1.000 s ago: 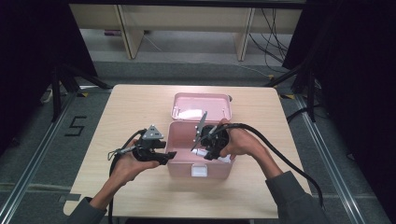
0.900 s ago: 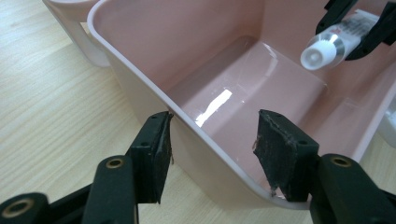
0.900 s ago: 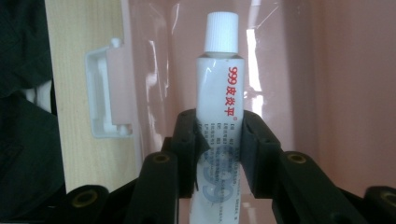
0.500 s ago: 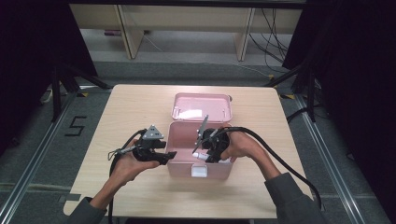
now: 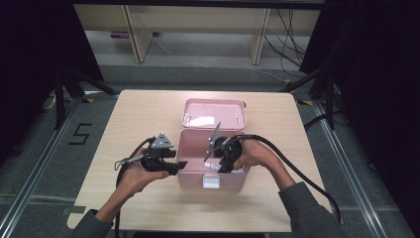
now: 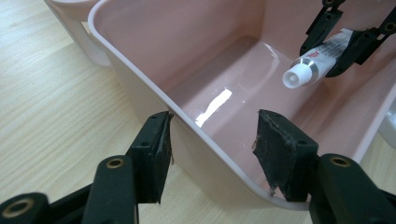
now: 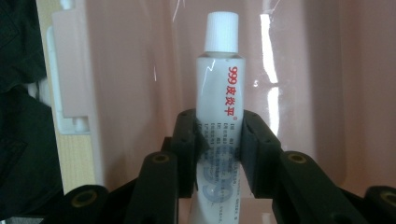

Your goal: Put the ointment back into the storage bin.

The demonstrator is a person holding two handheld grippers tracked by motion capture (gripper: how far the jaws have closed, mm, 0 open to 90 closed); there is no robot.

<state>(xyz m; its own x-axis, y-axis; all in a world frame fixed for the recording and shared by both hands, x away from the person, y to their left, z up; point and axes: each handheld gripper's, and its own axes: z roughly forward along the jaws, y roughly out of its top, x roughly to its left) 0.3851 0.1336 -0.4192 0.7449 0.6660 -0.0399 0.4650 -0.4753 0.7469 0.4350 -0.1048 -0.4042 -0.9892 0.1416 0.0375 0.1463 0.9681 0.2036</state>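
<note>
One pink box (image 5: pixel 210 166) (lid open), one white tube (image 7: pixel 219 93), two grippers, seemingly one table (image 5: pixel 133 114).

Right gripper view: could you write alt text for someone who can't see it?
Two black jaws are closed on a white ointment tube with red lettering, its white cap pointing away from the camera. Behind the tube is the glossy inside of a pink plastic box, and a strip of wooden table shows at the left.

Left gripper (image 6: pixel 212 154) straddles the near wall of an open pink box (image 6: pixel 140 79) on a wooden table (image 6: pixel 51 107), one jaw outside, one inside, pads apart from it. At far right, another gripper (image 6: pixel 343 39) clamps a white-capped tube (image 6: pixel 310 67) above the box's bare floor.
</note>
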